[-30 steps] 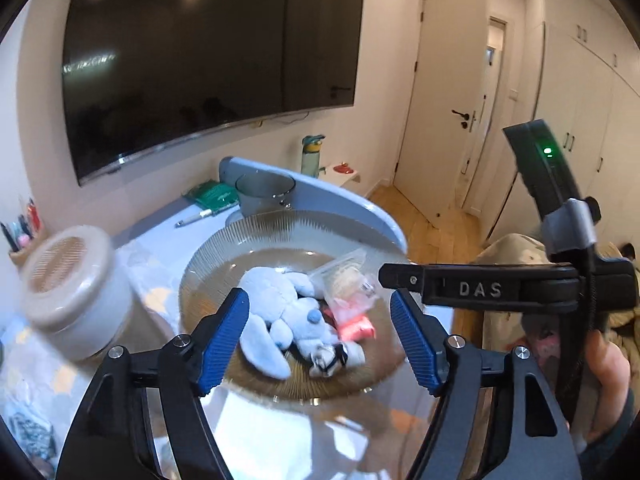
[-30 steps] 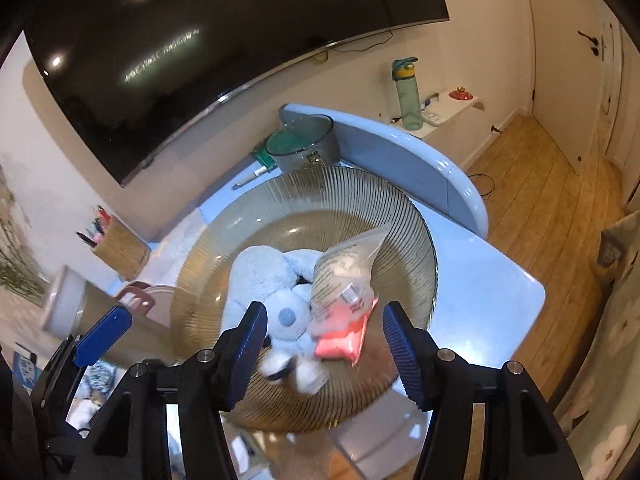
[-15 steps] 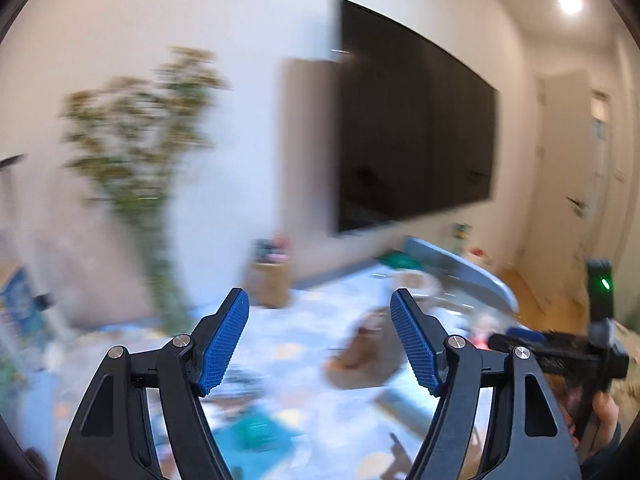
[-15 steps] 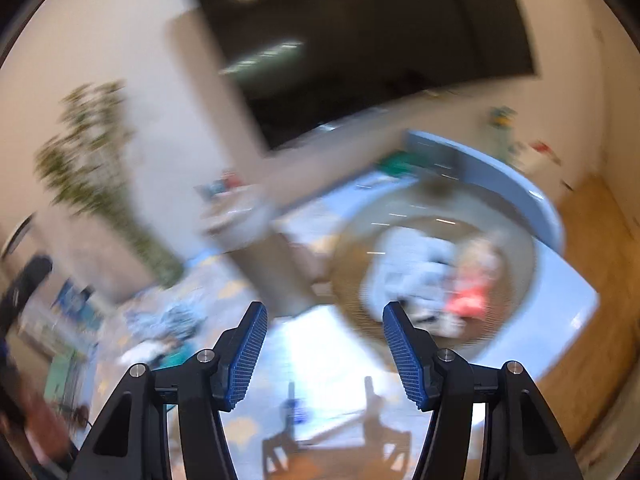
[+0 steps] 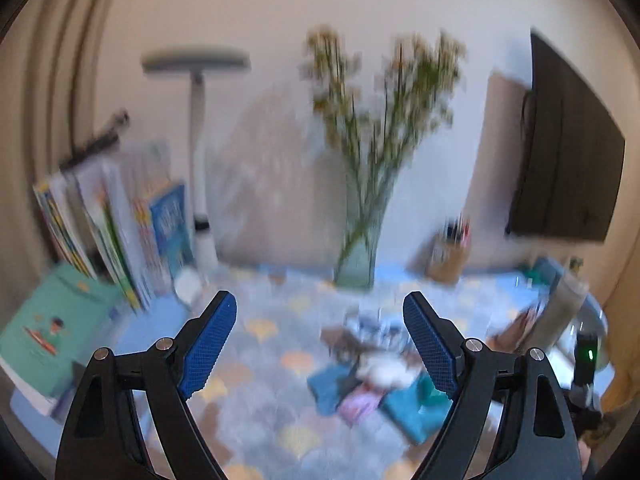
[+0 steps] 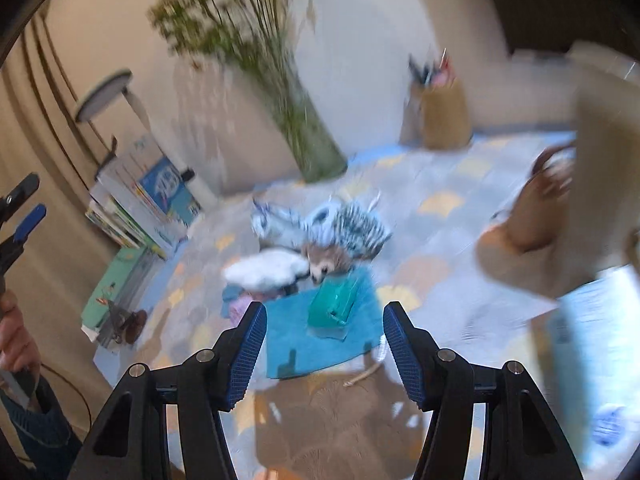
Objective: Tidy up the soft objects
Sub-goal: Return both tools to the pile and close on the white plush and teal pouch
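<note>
Vase (image 5: 357, 258): glass, held green stems, stood by the wall
Books (image 5: 120, 236): leaned upright beside a lamp (image 5: 198, 120)
Pen holder (image 6: 444, 114): stood against the wall

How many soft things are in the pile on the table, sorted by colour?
The pictures are blurry, so this is my best count.
blue cloths: 2
green pouch: 1
white fluffy thing: 1
brown plush: 1
pink thing: 1
striped bundle: 1
Total: 7
</note>
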`<action>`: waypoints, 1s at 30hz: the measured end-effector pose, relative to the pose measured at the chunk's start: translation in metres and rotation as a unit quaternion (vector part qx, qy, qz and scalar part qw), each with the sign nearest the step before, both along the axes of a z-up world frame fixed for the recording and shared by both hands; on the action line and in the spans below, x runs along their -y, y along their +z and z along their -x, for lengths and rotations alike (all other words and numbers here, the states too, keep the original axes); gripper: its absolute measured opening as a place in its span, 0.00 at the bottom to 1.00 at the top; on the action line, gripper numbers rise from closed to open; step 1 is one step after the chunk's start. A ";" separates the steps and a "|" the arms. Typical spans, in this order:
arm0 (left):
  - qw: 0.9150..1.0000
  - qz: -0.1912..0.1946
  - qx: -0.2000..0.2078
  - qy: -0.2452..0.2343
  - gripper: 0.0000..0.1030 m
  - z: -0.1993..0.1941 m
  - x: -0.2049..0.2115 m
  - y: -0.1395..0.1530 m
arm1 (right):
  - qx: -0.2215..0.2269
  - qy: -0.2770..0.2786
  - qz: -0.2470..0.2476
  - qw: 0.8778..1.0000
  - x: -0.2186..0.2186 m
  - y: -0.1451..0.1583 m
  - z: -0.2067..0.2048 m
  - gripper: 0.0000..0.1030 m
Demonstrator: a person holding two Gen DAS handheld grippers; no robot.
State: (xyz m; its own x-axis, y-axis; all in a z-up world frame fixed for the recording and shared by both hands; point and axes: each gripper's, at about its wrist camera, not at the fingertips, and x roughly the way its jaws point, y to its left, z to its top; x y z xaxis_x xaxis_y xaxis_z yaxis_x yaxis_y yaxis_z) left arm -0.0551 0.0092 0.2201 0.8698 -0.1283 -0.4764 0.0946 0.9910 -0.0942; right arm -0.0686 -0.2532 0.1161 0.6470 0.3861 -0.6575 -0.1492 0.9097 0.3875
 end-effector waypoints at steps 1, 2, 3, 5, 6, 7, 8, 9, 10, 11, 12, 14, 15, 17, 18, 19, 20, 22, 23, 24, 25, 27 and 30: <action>1.000 0.002 -0.017 -0.014 0.82 -0.006 0.003 -0.016 | 0.000 -0.003 0.012 1.000 -0.003 -0.007 -0.004 0.58; 0.999 0.007 -0.034 -0.032 0.82 -0.013 0.007 -0.032 | 0.001 -0.005 0.028 1.000 -0.007 -0.017 -0.008 0.58; 0.997 0.012 -0.056 -0.050 0.82 -0.023 0.010 -0.049 | 0.000 -0.008 0.038 0.999 -0.008 -0.025 -0.010 0.58; 0.991 0.021 -0.097 -0.087 0.82 -0.040 0.023 -0.079 | -0.003 -0.011 0.036 0.999 -0.007 -0.040 -0.014 0.58; 0.989 0.025 -0.110 -0.097 0.82 -0.044 0.026 -0.090 | -0.007 -0.011 0.030 0.999 -0.006 -0.046 -0.018 0.58; 0.986 0.027 -0.125 -0.108 0.82 -0.050 0.032 -0.100 | -0.021 -0.015 0.021 0.999 -0.002 -0.052 -0.022 0.58; 0.982 0.028 -0.139 -0.123 0.82 -0.057 0.040 -0.108 | -0.022 -0.015 0.015 1.000 0.000 -0.052 -0.023 0.58; 0.978 0.028 -0.149 -0.146 0.82 -0.063 0.049 -0.115 | -0.017 -0.017 0.011 1.000 0.001 -0.052 -0.023 0.58; 0.974 0.027 -0.154 -0.166 0.82 -0.068 0.057 -0.120 | -0.011 -0.014 0.006 1.000 0.003 -0.050 -0.022 0.58; 0.971 0.021 -0.159 -0.177 0.82 -0.074 0.064 -0.123 | -0.009 -0.009 0.002 1.000 0.003 -0.050 -0.021 0.58; 0.971 0.007 -0.165 -0.171 0.82 -0.080 0.071 -0.123 | -0.006 -0.006 0.000 1.000 0.003 -0.049 -0.019 0.58; 0.973 -0.012 -0.166 -0.159 0.83 -0.094 0.080 -0.124 | 0.002 -0.005 0.016 1.000 -0.002 -0.045 -0.017 0.58; 0.973 -0.016 -0.168 -0.159 0.84 -0.099 0.083 -0.125 | 0.003 -0.004 0.025 1.000 -0.005 -0.042 -0.015 0.58; 0.969 -0.021 -0.188 -0.160 0.84 -0.112 0.089 -0.132 | -0.001 0.002 0.056 0.998 -0.018 -0.038 -0.015 0.58; 0.966 -0.023 -0.198 -0.164 0.84 -0.117 0.094 -0.135 | -0.004 0.005 0.064 0.998 -0.024 -0.038 -0.017 0.58; 0.965 -0.027 -0.202 -0.165 0.84 -0.121 0.097 -0.137 | -0.013 0.013 0.062 0.998 -0.031 -0.037 -0.022 0.58; 0.963 -0.031 -0.206 -0.169 0.84 -0.124 0.102 -0.141 | -0.018 0.020 0.054 0.998 -0.036 -0.036 -0.024 0.58; 0.960 -0.042 -0.211 -0.178 0.84 -0.128 0.108 -0.147 | -0.031 0.027 0.041 0.998 -0.046 -0.036 -0.033 0.60; 0.960 -0.048 -0.210 -0.178 0.83 -0.128 0.109 -0.150 | -0.037 0.025 0.044 0.998 -0.049 -0.038 -0.037 0.64; 0.960 -0.052 -0.211 -0.176 0.82 -0.129 0.110 -0.153 | -0.039 0.024 0.048 0.998 -0.053 -0.039 -0.040 0.64; 0.960 -0.053 -0.212 -0.176 0.77 -0.130 0.110 -0.156 | -0.040 0.024 0.052 0.998 -0.057 -0.040 -0.043 0.64; 0.958 -0.043 -0.215 -0.183 0.68 -0.129 0.107 -0.162 | -0.046 0.016 0.070 0.996 -0.064 -0.044 -0.049 0.64; 0.959 -0.032 -0.204 -0.195 0.64 -0.123 0.104 -0.169 | -0.051 0.007 0.083 0.995 -0.069 -0.052 -0.054 0.64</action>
State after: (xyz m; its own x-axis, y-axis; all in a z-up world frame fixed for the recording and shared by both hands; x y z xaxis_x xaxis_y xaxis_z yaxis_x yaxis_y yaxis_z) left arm 0.0684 -0.0951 0.0514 0.5009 -0.3658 -0.7844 0.4277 0.8925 -0.1431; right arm -0.0147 -0.1847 0.0644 0.5684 0.2744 -0.7756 -0.1290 0.9608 0.2454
